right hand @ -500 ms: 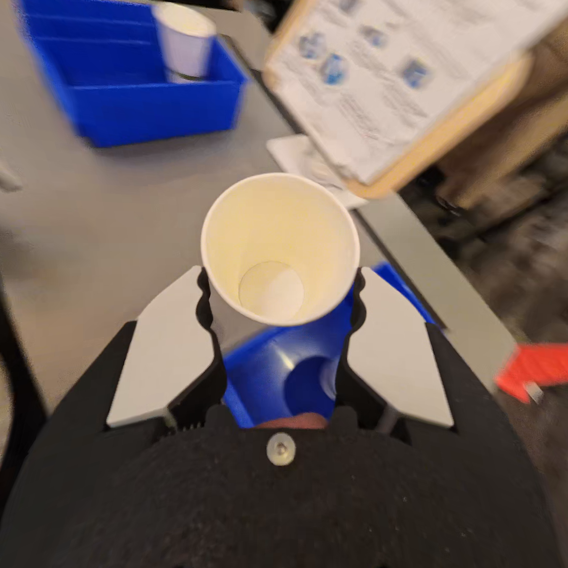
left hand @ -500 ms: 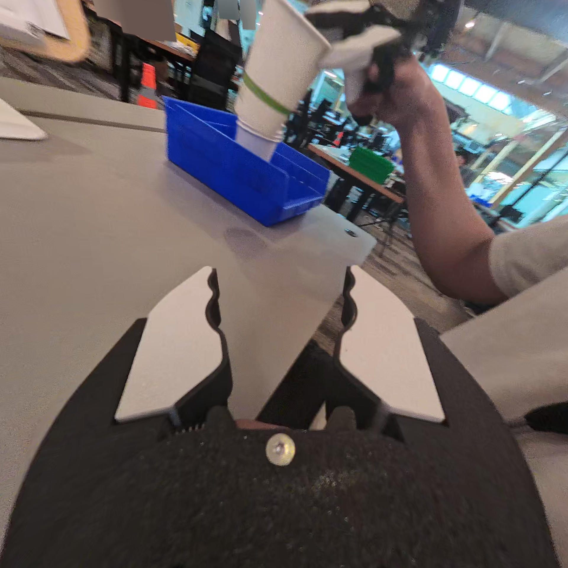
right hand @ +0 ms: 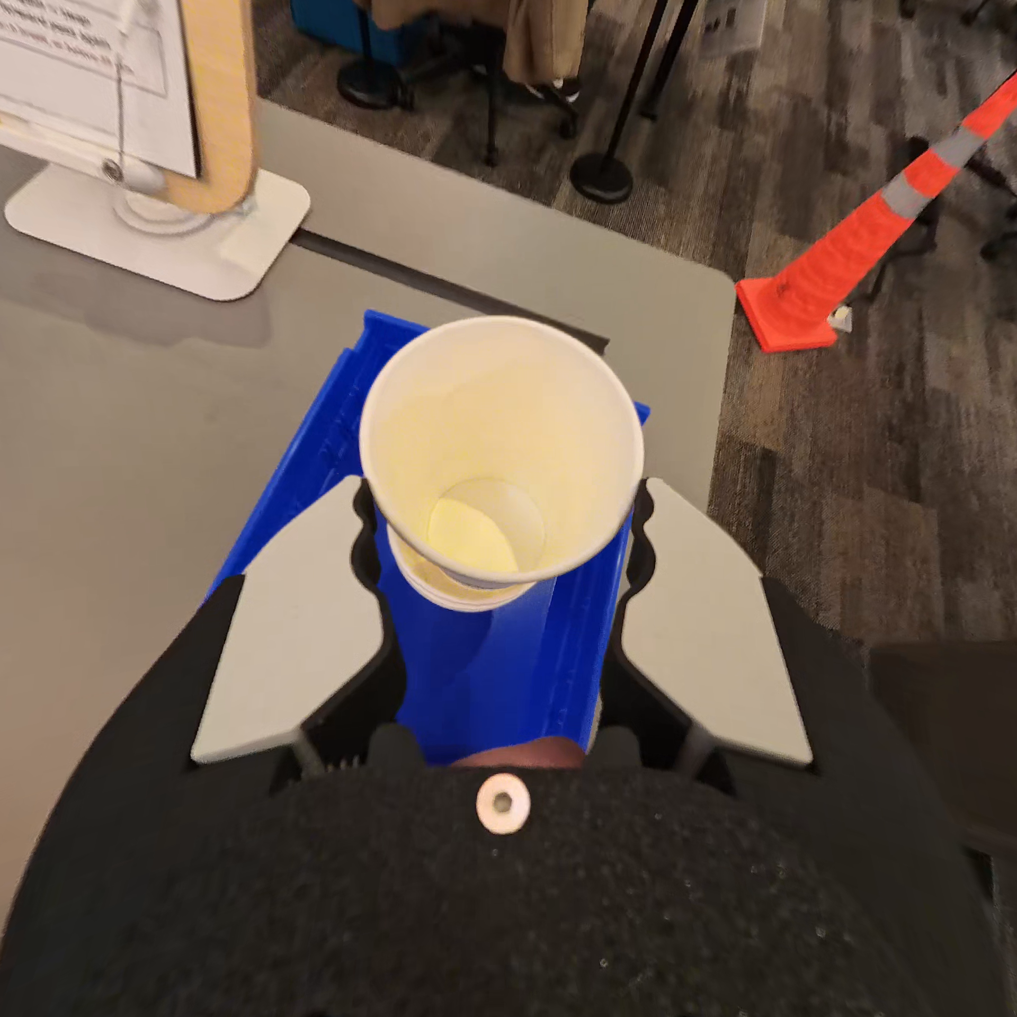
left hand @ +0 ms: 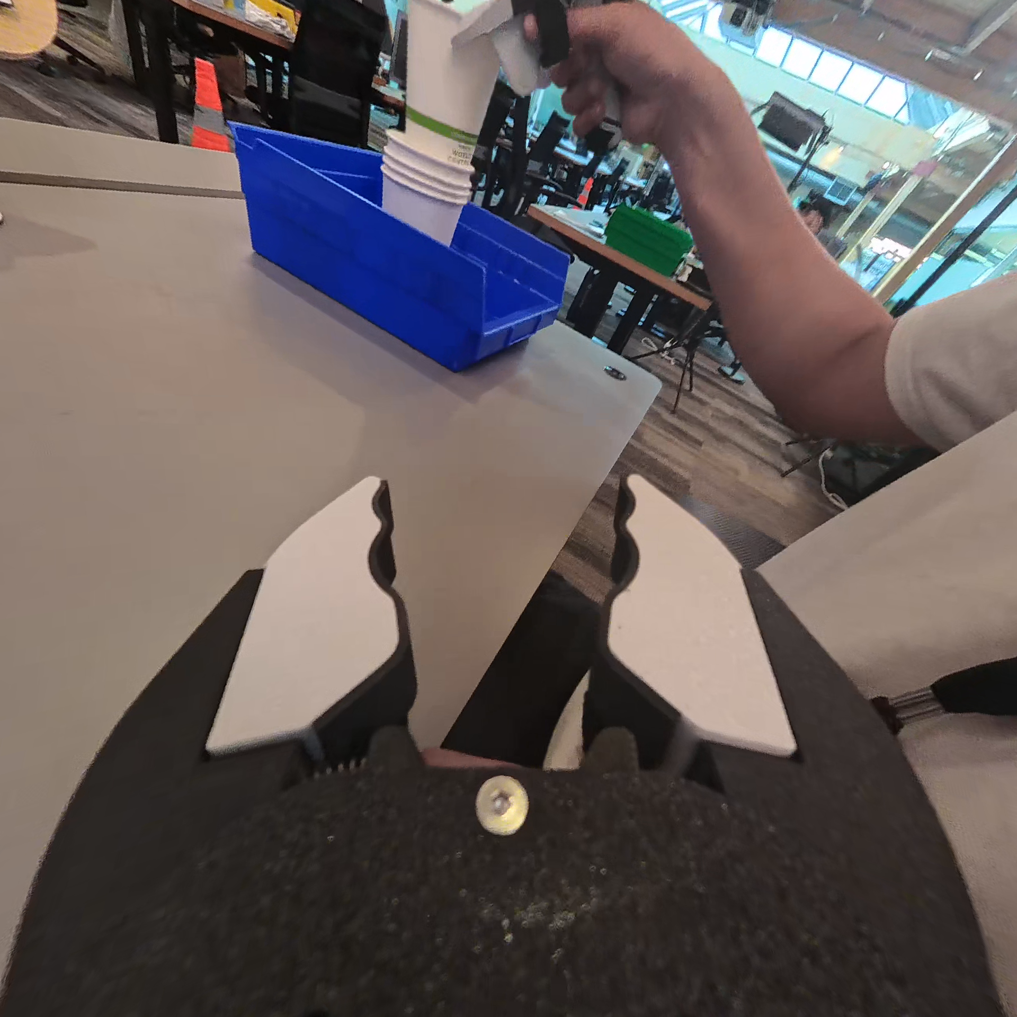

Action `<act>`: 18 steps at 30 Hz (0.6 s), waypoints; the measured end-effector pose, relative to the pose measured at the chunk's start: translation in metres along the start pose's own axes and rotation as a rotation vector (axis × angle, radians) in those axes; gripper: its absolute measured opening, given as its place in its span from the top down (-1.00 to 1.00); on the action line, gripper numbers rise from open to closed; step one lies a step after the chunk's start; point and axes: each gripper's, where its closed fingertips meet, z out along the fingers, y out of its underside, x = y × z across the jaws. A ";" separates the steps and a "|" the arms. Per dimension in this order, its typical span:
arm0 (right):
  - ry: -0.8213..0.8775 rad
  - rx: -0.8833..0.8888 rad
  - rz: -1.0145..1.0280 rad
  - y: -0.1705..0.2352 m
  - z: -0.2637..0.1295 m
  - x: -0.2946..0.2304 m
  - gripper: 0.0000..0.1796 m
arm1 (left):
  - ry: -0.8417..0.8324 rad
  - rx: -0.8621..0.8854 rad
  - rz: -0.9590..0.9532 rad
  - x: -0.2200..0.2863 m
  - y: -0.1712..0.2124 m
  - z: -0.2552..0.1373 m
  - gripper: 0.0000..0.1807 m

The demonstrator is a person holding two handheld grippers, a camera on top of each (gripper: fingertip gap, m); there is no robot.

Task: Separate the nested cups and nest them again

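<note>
- Grey table (left hand: pixel 165 440): fills the left wrist view; the person's bare right arm (left hand: pixel 770 264) reaches in from the right above its near corner.
- Blue bin (left hand: pixel 385 275): lies lengthwise near the table's far edge, with a divider across it. In the right wrist view it now sits directly beneath the held cup; half a second ago it lay off to one side and the picture was smeared by motion.
- Left claw (left hand: pixel 503 528): spread wide and empty, hovering low over the near table, well apart from the bin and much as it was before.
- Right claw (right hand: pixel 498 523): closed to a cup's width on the top cup (right hand: pixel 498 457), one finger against each side of its wall just under the rim.
- Stack of cups (left hand: pixel 426 187): stands upright in the bin, several rims showing as rings. The top cup, white with a green band, has swung from a tilt to upright and its base has entered the stack; earlier it hung clear above the bin.
- Judgement: this is the re-nesting step, nearly done. The cup appears only partly seated, so a short push straight down and then release seem to remain. How deep it sits cannot be told.
</note>
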 end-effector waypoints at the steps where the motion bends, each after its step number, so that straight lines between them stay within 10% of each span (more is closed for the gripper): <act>1: -0.004 -0.016 0.002 0.005 0.005 0.000 0.01 | -0.006 -0.008 0.010 0.000 0.002 0.000 0.15; 18: -0.046 -0.176 -0.012 0.061 0.046 -0.012 0.00 | -0.016 -0.104 0.058 0.003 0.023 0.013 0.14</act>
